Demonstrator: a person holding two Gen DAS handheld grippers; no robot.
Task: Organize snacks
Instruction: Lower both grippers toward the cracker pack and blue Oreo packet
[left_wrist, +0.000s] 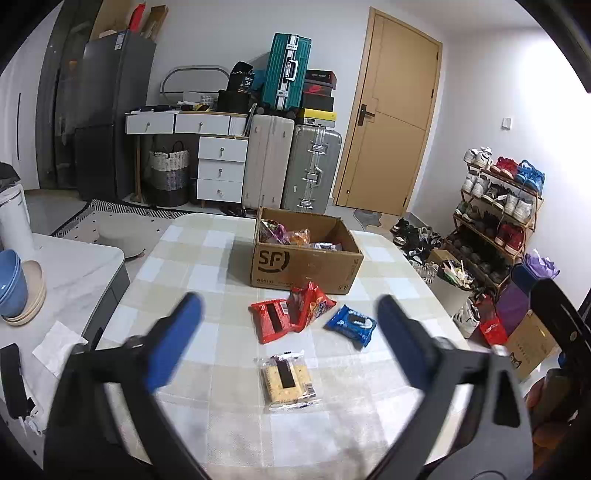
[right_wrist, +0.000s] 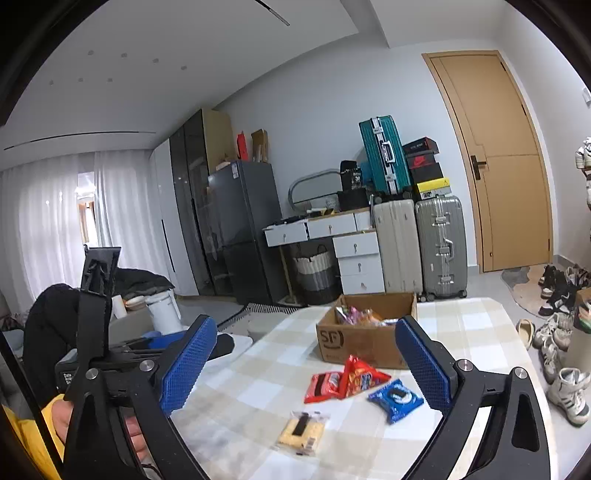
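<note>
Hovering above a checked cream-and-white tabletop (left_wrist: 207, 258), two hand-held grippers face a scatter of snacks waiting to be sorted. The left gripper (left_wrist: 290, 326) has its blue-padded fingers (left_wrist: 173, 343) spread wide with nothing between them, and the right gripper (right_wrist: 306, 365) likewise holds its fingers (right_wrist: 188, 363) apart and empty, a stance that suggests both are readied for a fresh pick rather than carrying anything. An open brown cardboard box printed with "SF" (left_wrist: 306, 266) stands toward the far side of the tabletop, already holding several bright foil packets, so it appears to be the collecting place. Just in front of it lie a red flat snack packet (left_wrist: 271, 321) and a crumpled red foil bag (left_wrist: 310, 304), touching one another, with a blue cookie packet (left_wrist: 351, 325) just beside them. Nearest the grippers, apart from the rest, lies a clear-wrapped pack of pale square crackers (left_wrist: 288, 380), flat and within easy reach, probably the simplest next target. A person's hand in a yellow sleeve (right_wrist: 22, 439) shows at the lower left edge of the right wrist view.
</note>
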